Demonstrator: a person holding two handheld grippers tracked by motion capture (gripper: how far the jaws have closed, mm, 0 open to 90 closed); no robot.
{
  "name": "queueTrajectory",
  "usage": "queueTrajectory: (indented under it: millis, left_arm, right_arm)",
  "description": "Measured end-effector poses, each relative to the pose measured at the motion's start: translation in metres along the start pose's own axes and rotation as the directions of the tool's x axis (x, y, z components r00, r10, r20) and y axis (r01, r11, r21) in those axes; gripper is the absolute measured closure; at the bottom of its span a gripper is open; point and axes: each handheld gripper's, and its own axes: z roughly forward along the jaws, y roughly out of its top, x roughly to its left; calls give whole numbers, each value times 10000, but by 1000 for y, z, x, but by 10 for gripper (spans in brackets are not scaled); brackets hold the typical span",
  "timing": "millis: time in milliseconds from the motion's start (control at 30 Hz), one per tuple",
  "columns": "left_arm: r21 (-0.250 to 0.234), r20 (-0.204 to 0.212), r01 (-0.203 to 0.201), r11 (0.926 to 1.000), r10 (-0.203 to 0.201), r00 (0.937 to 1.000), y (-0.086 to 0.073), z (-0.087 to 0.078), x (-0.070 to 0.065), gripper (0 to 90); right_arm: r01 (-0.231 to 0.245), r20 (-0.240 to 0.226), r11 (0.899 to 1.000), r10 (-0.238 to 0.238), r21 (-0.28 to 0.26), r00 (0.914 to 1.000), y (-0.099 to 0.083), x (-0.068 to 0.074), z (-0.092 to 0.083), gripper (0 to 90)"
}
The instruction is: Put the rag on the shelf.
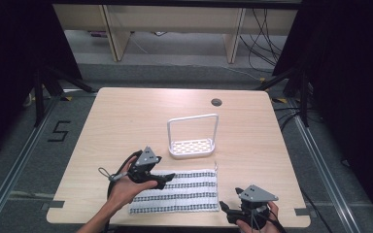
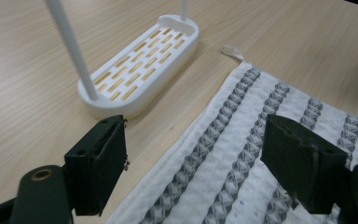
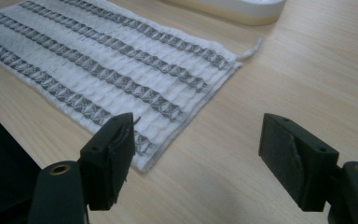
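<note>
A white rack (image 1: pixel 192 145) stands mid-table (image 1: pixel 126 116), just at 12 o'clock of the striped cloth (image 1: pixel 184 191), which lies flat near the front edge, long axis running 9 to 3. The left gripper (image 1: pixel 162 178) hangs over the cloth's left end, jaws spread. The right gripper (image 1: pixel 226 209), jaws also spread, sits at the cloth's 4 o'clock corner.

Matt pale wood table (image 1: pixel 126 121), textured woven cloth (image 2: pixel 261 140), smooth white plastic rack (image 2: pixel 140 74)
</note>
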Motion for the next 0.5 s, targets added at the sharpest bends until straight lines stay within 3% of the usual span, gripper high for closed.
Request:
queueTrajectory:
  millis: [100, 167, 233, 400, 433, 467, 500]
  left_arm:
    - [-37, 176, 77, 10000, -76, 9998, 5, 8, -3, 216]
    - [209, 444, -234, 9995, 224, 9988, 13, 17, -6, 220]
    - [291, 667, -585, 9979, 564, 9962, 29, 29, -10, 234]
    - [255, 1144, -647, 9976, 614, 9915, 43, 47, -17, 247]
    - [289, 1359, -511, 9983, 467, 9896, 44, 54, -18, 247]
    - [544, 1455, -625, 9966, 540, 9879, 44, 64, -20, 250]
    - [544, 1455, -625, 9966, 540, 9879, 44, 64, -20, 250]
  right_arm:
    - [45, -141, 9999, -44, 101, 9999, 1, 2, 1, 294]
    - [350, -324, 9994, -349, 41, 9989, 2, 6, 5, 330]
    - [319, -336, 9991, -310, 266, 9990, 2, 10, 7, 337]
    - [864, -357, 9955, -850, 398, 9957, 3, 16, 12, 383]
    - [864, -357, 9955, -850, 398, 9957, 3, 16, 12, 383]
    - [822, -361, 9952, -803, 539, 9961, 3, 17, 15, 390]
    - [822, -361, 9952, -803, 539, 9961, 3, 17, 15, 390]
